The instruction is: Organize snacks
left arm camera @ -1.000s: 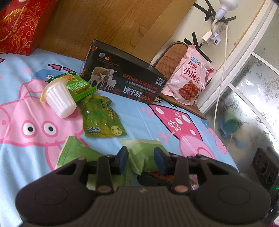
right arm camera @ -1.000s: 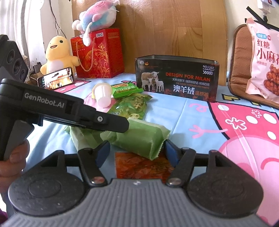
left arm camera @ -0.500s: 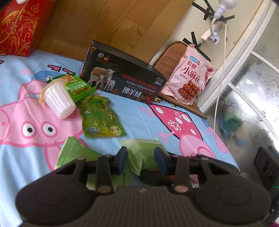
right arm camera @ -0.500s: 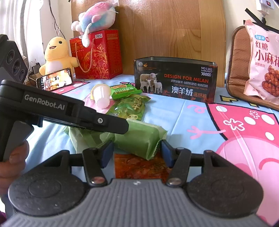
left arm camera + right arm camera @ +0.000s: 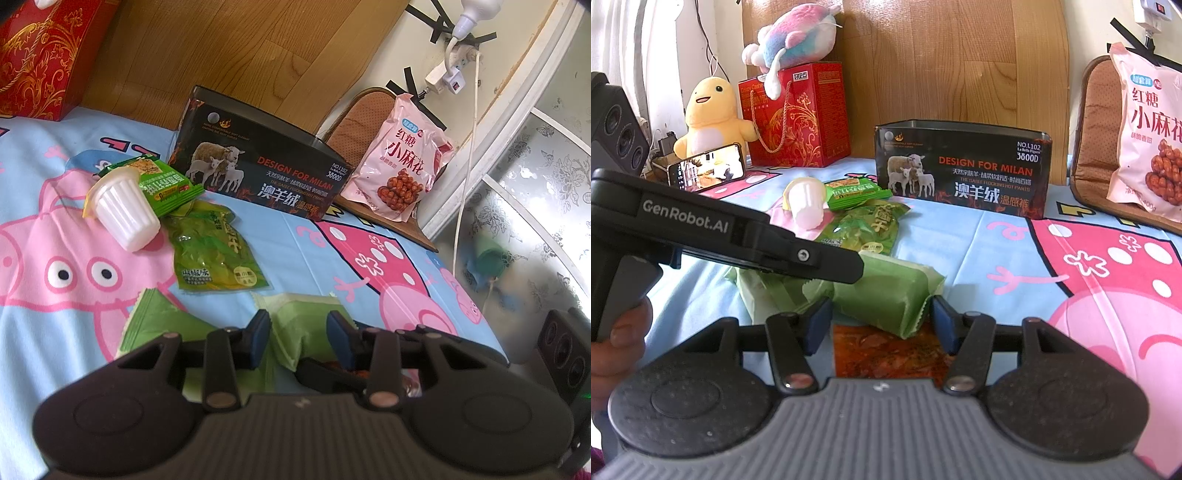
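Note:
Snacks lie on a Peppa Pig sheet: a white jelly cup (image 5: 123, 212), a green wafer pack (image 5: 166, 182), a green pickle pouch (image 5: 214, 254), two light green packets (image 5: 306, 325) (image 5: 155, 328) and a red-orange pouch (image 5: 886, 354). A black open tin (image 5: 266, 177) stands behind them. My left gripper (image 5: 298, 341) is open, its pads either side of the near light green packet. My right gripper (image 5: 881, 325) is open, straddling the red-orange pouch, with the same green packet (image 5: 886, 291) just ahead. The left gripper also shows in the right wrist view (image 5: 846, 271).
A pink snack bag (image 5: 400, 166) leans on a brown cushion (image 5: 365, 114) at the right. A red gift bag (image 5: 798, 114), plush toys (image 5: 713, 114) and a phone (image 5: 705, 171) stand at the back left. A power cord (image 5: 467, 147) hangs by the wall.
My right gripper's fingers have drawn closer together around the red-orange pouch. The left gripper has barely moved.

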Motion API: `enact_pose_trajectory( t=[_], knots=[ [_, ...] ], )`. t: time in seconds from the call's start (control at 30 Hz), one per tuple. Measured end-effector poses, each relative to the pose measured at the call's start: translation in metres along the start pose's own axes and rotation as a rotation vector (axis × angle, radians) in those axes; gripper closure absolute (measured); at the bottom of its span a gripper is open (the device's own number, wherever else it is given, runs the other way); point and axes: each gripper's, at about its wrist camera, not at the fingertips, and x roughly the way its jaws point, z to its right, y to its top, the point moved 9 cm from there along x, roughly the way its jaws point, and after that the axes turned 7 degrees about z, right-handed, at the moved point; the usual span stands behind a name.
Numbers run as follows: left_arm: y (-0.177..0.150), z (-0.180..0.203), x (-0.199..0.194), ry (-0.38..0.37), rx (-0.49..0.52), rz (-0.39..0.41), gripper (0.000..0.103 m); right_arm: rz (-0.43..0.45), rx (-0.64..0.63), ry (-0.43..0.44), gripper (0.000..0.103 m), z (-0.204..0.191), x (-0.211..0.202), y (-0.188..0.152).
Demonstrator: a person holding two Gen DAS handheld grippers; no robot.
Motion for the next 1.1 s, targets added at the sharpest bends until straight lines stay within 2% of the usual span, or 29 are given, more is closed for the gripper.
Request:
enact_pose_trajectory(
  t=[0.57, 0.6, 0.73, 0.83, 1.0, 1.1],
  knots=[
    [0.002, 0.003, -0.001, -0.019, -0.018, -0.002, 0.067, 0.004, -0.004, 0.000, 0.043, 0.000, 0.000, 0.000],
    [0.002, 0.005, -0.002, -0.036, -0.026, -0.006, 0.067, 0.010, -0.009, -0.004, 0.044, -0.001, -0.001, 0.000],
    [0.006, 0.006, -0.005, -0.028, -0.022, 0.006, 0.067, 0.054, -0.039, -0.030, 0.052, -0.003, -0.006, 0.005],
    [0.016, 0.007, -0.011, -0.049, -0.044, 0.029, 0.067, 0.101, -0.019, -0.034, 0.056, -0.001, -0.011, 0.016],
    [0.043, 0.016, -0.015, -0.066, -0.025, 0.071, 0.067, 0.164, -0.055, -0.040, 0.056, -0.002, -0.015, 0.040],
    [0.070, 0.021, -0.011, -0.072, 0.008, 0.106, 0.067, 0.205, -0.075, -0.053, 0.056, 0.002, -0.013, 0.060]
  ],
)
